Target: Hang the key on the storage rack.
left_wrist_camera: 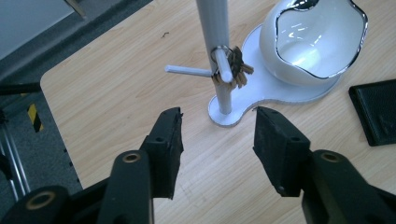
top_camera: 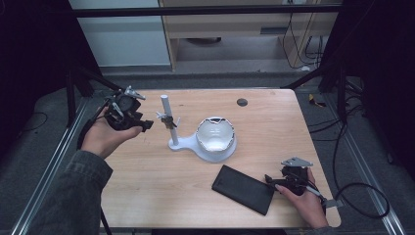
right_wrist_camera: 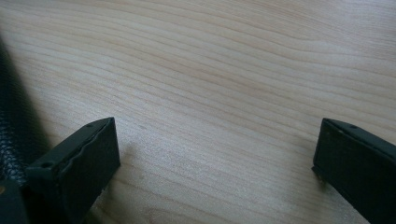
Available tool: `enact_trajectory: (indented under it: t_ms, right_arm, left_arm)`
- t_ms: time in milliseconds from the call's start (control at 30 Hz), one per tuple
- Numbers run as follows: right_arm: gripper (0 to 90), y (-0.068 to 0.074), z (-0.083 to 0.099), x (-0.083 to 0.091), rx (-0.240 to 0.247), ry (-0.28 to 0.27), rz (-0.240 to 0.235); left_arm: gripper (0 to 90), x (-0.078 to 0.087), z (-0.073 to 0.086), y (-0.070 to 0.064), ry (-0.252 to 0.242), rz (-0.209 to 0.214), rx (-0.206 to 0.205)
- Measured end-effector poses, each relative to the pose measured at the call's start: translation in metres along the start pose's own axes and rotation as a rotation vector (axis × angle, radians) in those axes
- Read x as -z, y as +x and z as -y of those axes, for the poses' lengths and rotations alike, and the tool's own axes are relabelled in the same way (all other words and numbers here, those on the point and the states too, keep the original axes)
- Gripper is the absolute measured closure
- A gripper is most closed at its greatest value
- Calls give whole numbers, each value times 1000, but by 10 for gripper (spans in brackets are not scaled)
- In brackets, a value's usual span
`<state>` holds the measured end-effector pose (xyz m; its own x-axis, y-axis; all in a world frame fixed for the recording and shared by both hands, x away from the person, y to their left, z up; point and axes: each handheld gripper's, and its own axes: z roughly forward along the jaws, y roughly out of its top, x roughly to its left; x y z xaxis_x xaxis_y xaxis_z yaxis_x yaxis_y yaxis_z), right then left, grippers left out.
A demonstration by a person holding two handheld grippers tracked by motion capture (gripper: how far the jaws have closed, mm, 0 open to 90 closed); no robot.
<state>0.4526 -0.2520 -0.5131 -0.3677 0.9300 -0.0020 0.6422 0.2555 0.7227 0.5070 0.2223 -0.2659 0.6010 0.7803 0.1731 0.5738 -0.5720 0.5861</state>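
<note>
- Left gripper (left_wrist_camera: 217, 135), held up off the table at its L side, jaws apart w/ nothing between; aims at the white jewellery stand w/ upright post and cross pegs (top_camera: 168, 120).
- Small bunch of brownish trinkets on a metal ring (left_wrist_camera: 232, 69) hangs where peg meets post. Too small to say what they are.
- Stand shares a flat white base w/ a glossy white bowl, silver-edged wavy rim (top_camera: 216, 135), mid-table.
- Right gripper (right_wrist_camera: 212, 154) low on the light wooden table (top_camera: 274, 112) at near R corner, jaws wide apart, empty; flat black leather-look case (top_camera: 243, 189) just beside its L jaw.
- Handling, my guess: trinkets light, loose, will swing; pinch at the ring, lift along the peg. Stand looks ceramic/plastic – stiff, slick, could tip if post is knocked.
- Case: thin, grained, some grip; take by an edge.
</note>
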Motion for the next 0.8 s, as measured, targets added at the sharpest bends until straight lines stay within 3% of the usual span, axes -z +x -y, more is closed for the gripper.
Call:
enact_trajectory:
  t_ms: [100,233,433,567,700,800]
  right_arm:
    - [7,0,0,0,0,-1,-3]
    - [54,-1,-2,2,-7,9,-13]
    - [56,0,-5,11,23,-47,-3]
    - [56,4,-6,15,33,-55,0]
    - [56,6,-5,18,44,-58,3]
    - [56,4,-5,20,35,-71,2]
  left_arm:
    - [443,0,7,-9,-12,-13,-23]
    - [383,-4,18,-22,-41,1,-46]
    - [241,-23,46,-44,-83,20,-74]
    - [189,-36,62,-54,-72,29,-90]
    - [142,-47,73,-64,-61,66,-95]
    - [104,-55,80,-75,-90,119,-105]
